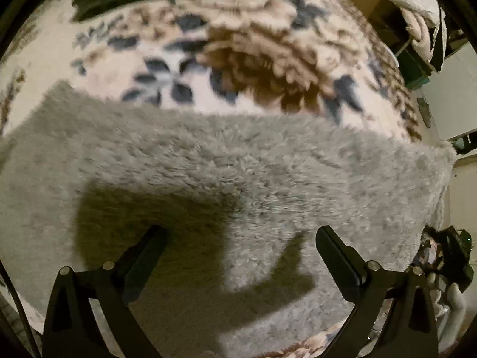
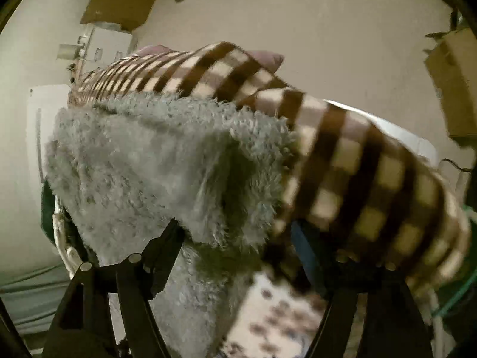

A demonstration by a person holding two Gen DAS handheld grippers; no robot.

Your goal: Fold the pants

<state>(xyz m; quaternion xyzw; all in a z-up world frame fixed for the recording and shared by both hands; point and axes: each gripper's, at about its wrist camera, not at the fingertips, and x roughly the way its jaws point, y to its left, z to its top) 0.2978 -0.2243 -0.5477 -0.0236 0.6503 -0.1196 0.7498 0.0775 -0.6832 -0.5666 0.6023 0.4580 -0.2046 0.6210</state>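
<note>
pants [image 1: 226,173] of grey fluffy cloth lie flat on the flowered blanket [image 1: 238,44], under the left gripper [image 1: 241,238] whose claw stands apart above them, while at 3 o'clock the right gripper [image 2: 253,247] has its claw apart too, a fold of the cloth between its fingers, beside a checkered sleeve [image 2: 357,164].

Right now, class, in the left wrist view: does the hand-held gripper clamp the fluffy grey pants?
No, the left hand-held gripper is open above the grey pants.

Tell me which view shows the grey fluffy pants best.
The left wrist view: the grey fluffy pants lie spread flat across the floral blanket, most of their surface visible. The right wrist view shows only a bunched, blurred end under a checked cloth.
</note>
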